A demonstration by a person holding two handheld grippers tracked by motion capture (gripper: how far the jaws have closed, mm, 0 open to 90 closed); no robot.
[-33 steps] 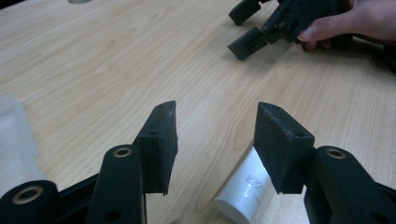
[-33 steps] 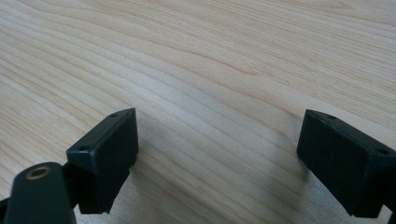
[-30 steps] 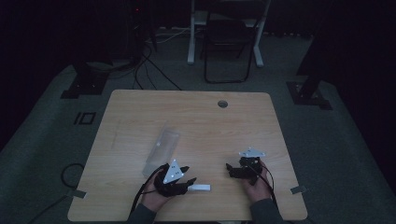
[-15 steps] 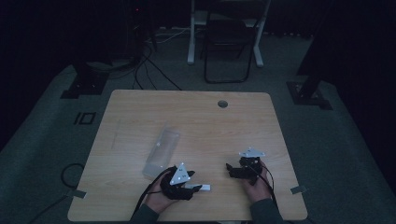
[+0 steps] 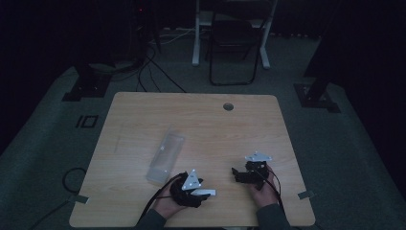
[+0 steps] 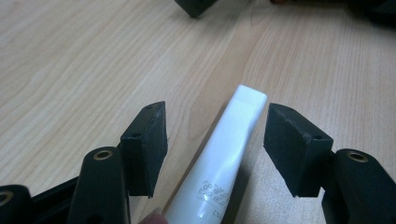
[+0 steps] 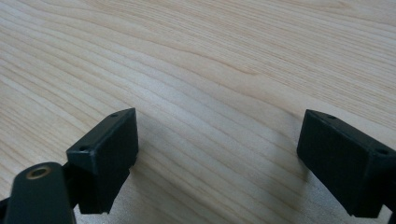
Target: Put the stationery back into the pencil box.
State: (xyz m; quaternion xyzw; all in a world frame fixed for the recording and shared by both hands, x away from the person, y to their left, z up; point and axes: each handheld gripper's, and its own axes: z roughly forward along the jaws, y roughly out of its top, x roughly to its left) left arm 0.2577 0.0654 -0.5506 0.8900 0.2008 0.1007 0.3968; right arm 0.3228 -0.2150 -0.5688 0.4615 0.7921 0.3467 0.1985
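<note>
Wooden table [image 5: 201,120] stands in a dim room; near its front edge the left gripper [image 6: 215,144] is spread around a white tube [image 6: 219,163], not touching it. Right gripper [image 7: 219,158] is wide, nothing between. Farther lies a clear plastic package [image 5: 165,158].

One camera hangs high above the near edge of the desk [image 5: 143,120] and looks forward and down, so the whole wooden top and the dark floor behind it are seen from far. The second camera rides on the left gripper [image 6: 212,149], very low and close over the wood near the near edge, looking along its jaws toward the right gripper [image 5: 239,173]. The third sits on the right gripper, equally close to the wood. All three views share the desk surface by the near edge.
</note>
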